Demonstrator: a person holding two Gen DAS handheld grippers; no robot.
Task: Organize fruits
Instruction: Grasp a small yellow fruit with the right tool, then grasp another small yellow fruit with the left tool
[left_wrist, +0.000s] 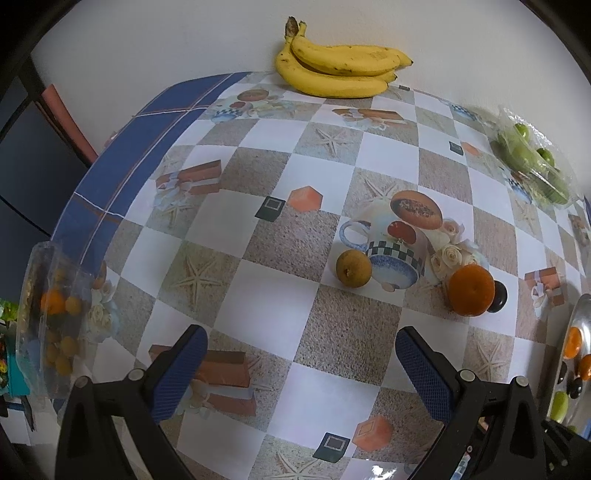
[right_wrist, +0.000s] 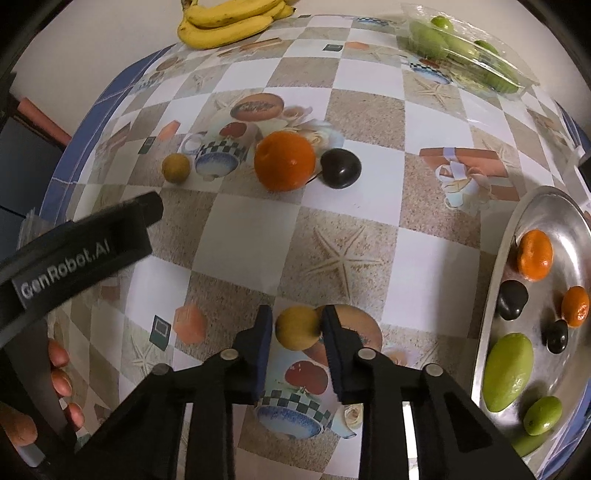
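Observation:
My right gripper (right_wrist: 296, 318) points steeply down at the table and is shut on a small round tan fruit (right_wrist: 295, 330), which sits between its pads. Farther back lie a large orange (right_wrist: 284, 160), a dark glossy fruit (right_wrist: 340, 168) touching it, and a second small tan fruit (right_wrist: 176, 168). My left gripper (left_wrist: 301, 343) hangs open over bare tablecloth with nothing between its fingers; the tan fruit (left_wrist: 352, 267) and the orange (left_wrist: 471, 290) lie beyond it to the right.
A metal plate (right_wrist: 554, 210) at the right holds oranges, dark fruits and green fruits. Bananas (left_wrist: 340, 70) lie by the back wall. A clear bag of green fruit (right_wrist: 465, 51) sits at the back right, and a clear pack of small fruits (left_wrist: 51, 314) at the table's blue left edge.

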